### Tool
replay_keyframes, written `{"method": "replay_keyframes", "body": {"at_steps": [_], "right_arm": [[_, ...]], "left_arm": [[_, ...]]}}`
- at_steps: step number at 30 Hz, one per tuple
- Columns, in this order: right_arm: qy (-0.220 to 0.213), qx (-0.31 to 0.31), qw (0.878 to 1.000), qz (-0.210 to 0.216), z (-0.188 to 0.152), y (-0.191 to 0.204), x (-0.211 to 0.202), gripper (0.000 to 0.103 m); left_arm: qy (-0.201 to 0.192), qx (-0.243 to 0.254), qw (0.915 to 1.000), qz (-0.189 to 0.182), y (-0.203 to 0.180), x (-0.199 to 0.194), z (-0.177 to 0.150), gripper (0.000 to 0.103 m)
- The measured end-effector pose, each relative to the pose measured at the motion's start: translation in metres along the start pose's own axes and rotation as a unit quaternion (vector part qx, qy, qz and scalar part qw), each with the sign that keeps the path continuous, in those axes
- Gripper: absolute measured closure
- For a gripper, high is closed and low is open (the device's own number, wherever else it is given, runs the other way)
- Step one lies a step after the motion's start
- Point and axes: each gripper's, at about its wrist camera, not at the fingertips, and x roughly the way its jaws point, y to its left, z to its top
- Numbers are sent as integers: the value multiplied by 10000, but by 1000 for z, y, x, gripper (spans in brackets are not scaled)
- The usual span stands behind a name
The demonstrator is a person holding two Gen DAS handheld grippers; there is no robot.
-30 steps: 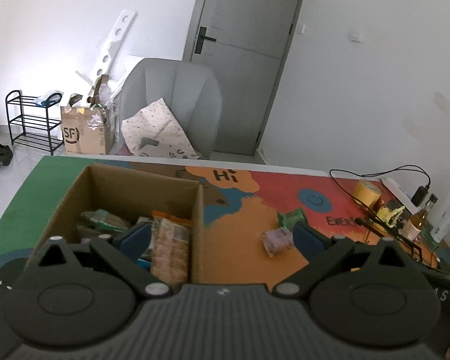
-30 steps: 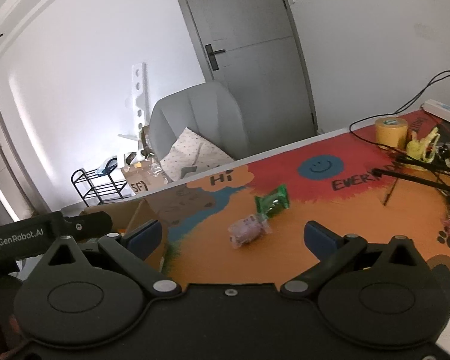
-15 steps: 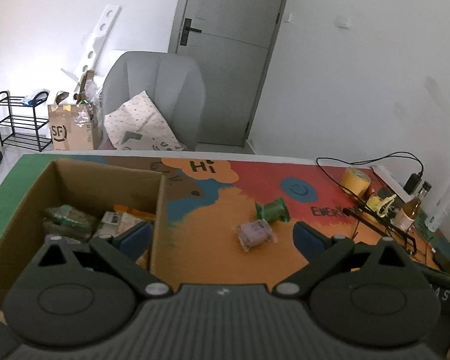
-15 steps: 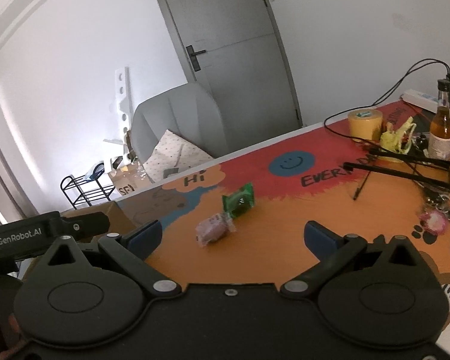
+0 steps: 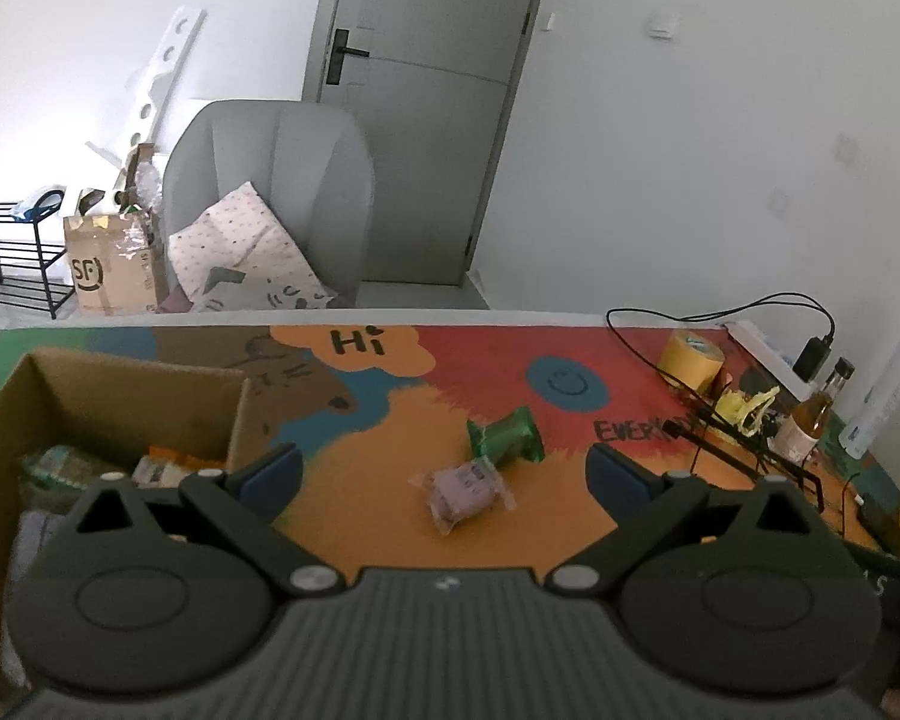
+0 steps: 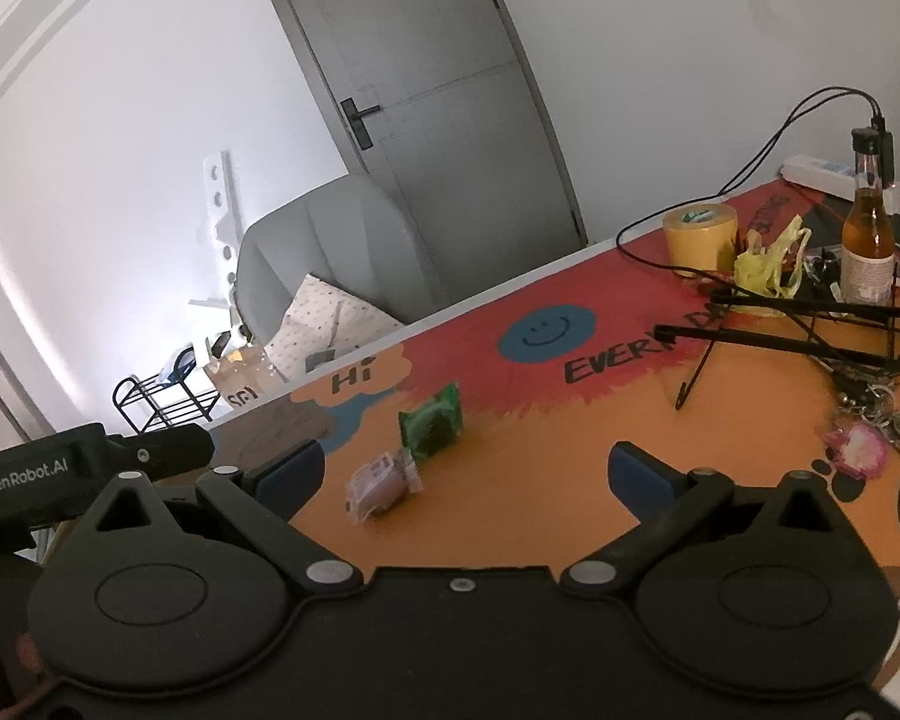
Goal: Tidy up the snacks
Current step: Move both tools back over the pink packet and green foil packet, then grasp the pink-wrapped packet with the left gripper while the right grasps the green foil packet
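Hovering wide and empty: left gripper point(image 5: 444, 468), right gripper point(image 6: 465, 474); purple snack point(image 5: 467, 491) and green snack point(image 5: 506, 435) lie touching on table point(image 5: 360, 480), right of cardboard box point(image 5: 120, 384), awaiting boxing with other packets

"Hi" in orange bubble on counter mat point(image 5: 354, 342); "EVERY…" partly hidden on mat; "SF" on floor carton point(image 5: 111, 267); "GenRobot.AI" on left gripper body point(image 6: 27, 483).

1. Box point(image 5: 132, 396): brown cardboard, matt, rough.
2. Purple snack point(image 5: 465, 489) & green snack point(image 5: 504, 435): plastic wrap, crinkled, a bit glossy.
3. Bottle point(image 6: 868, 240): glass, shiny.
4. Tape roll point(image 6: 699, 237): paper-like, matt.
5. Table mat point(image 6: 540, 438): smooth, printed, low gloss.
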Motion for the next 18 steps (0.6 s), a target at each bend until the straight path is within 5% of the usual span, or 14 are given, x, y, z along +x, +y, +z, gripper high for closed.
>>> {"method": "replay_keyframes", "body": {"at_steps": [7, 18], "right_arm": [[62, 141, 9998, 89, 6, -10, 18, 5], [175, 343, 9991, 164, 13, -20, 51, 17]], "left_arm": [[67, -32, 10000, -6, -5, 24, 2, 6], [384, -120, 9991, 151, -13, 78, -1, 26]]}}
